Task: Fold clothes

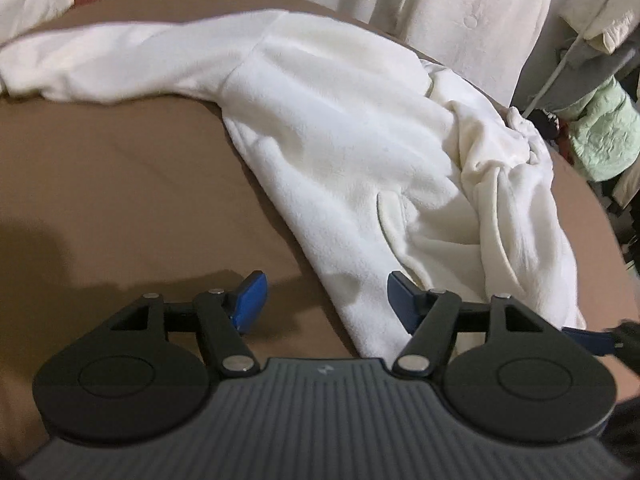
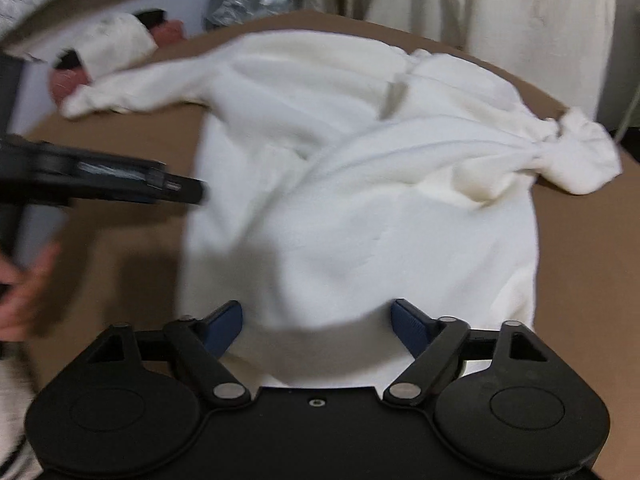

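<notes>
A white fleece sweatshirt (image 1: 340, 132) lies on a brown table (image 1: 120, 184). Its left sleeve (image 1: 100, 64) stretches out flat to the left. Its right sleeve (image 2: 460, 148) is folded across the body and ends in a bunched cuff (image 2: 580, 152) at the right. My left gripper (image 1: 324, 300) is open and empty, just above the table at the garment's lower left hem. My right gripper (image 2: 316, 322) is open and empty over the bottom hem of the sweatshirt (image 2: 340, 240). The left gripper (image 2: 176, 192) shows in the right wrist view, at the garment's left edge.
Piles of pale clothes (image 1: 440, 0) hang or lie behind the table. A light green garment (image 1: 600, 132) sits off the table's right side. Pink and white items (image 2: 112, 40) lie past the far left edge. My hand (image 2: 24, 292) shows at the left.
</notes>
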